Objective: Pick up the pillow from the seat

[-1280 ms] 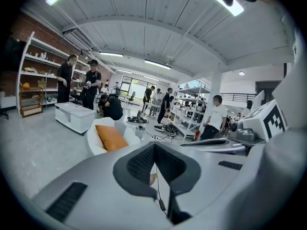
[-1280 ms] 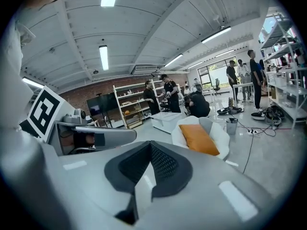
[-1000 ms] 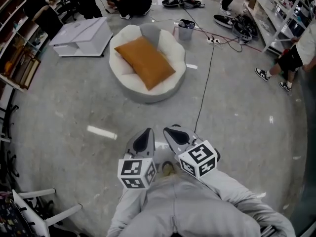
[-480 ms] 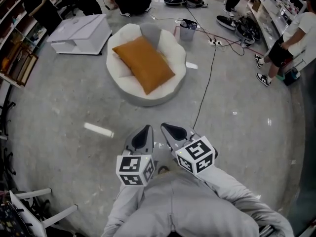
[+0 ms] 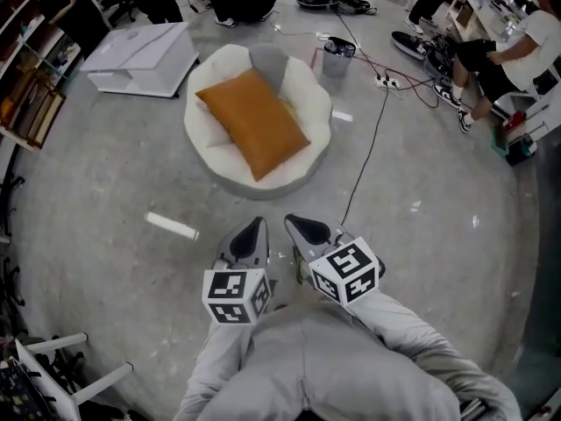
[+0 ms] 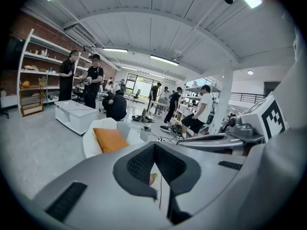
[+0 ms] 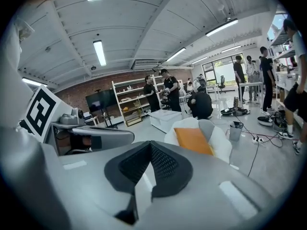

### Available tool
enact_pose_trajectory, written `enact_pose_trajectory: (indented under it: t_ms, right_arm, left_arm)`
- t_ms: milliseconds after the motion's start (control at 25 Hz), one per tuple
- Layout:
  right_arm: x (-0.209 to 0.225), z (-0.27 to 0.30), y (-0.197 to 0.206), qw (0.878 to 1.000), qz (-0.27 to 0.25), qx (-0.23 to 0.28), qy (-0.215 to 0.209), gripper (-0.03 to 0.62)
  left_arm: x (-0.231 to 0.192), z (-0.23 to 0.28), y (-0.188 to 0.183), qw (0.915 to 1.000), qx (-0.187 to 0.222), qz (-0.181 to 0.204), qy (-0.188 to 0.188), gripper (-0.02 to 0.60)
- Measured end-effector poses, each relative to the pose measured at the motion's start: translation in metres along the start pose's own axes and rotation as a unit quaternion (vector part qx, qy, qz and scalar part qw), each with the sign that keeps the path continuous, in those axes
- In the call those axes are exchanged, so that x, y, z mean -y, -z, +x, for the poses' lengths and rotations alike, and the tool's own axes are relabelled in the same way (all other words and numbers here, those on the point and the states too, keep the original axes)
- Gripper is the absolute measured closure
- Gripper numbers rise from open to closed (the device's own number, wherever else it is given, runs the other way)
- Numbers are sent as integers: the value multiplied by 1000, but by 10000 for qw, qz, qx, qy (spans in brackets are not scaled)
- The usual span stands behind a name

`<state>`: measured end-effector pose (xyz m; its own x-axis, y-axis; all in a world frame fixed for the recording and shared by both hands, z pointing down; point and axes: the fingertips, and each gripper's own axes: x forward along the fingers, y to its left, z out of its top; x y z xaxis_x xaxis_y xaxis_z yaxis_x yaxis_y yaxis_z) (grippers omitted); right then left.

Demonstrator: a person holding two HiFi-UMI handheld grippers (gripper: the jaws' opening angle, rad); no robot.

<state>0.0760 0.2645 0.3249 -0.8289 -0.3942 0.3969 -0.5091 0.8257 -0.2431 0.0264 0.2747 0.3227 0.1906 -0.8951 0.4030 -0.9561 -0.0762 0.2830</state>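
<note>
Jaws of both the left gripper (image 5: pixel 252 238) and right gripper (image 5: pixel 303 231) are closed and empty, well short of the orange pillow (image 5: pixel 252 122) on the white seat (image 5: pixel 302 86).

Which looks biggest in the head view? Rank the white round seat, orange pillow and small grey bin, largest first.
1. White round cushioned seat
2. Orange rectangular pillow
3. Small grey bin, farther away but clearly smallest

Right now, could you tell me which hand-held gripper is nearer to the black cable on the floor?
Right. The right hand-held gripper is just left of the black cable; the left hand-held gripper is farther left, beyond it.
</note>
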Motion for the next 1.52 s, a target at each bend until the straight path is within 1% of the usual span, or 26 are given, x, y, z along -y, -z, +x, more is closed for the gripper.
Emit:
enact_pose_trajectory:
  t_ms: [280, 560, 880, 1120, 1520]
  right_arm:
    - [42, 21, -19, 9999, -43, -73, -86, 595]
    - [82, 37, -38, 9995, -156, -104, -254, 595]
    - [127, 52, -56, 9989, -239, -76, -387, 595]
    - [149, 57, -58, 9992, -128, -100, -368, 595]
    - [164, 69, -61, 9989, -29, -174, -425, 595]
  left_arm:
    - [-1, 44, -22, 10000, -16, -54, -32, 580]
    - [-3, 89, -46, 9998, 43, -43, -171, 580]
    - [-1, 135, -63, 9995, 95, -43, -298, 580]
    - [-1, 152, -65, 9992, 32, -45, -396, 580]
    - [-13, 164, -65, 9978, -44, -218, -622, 580]
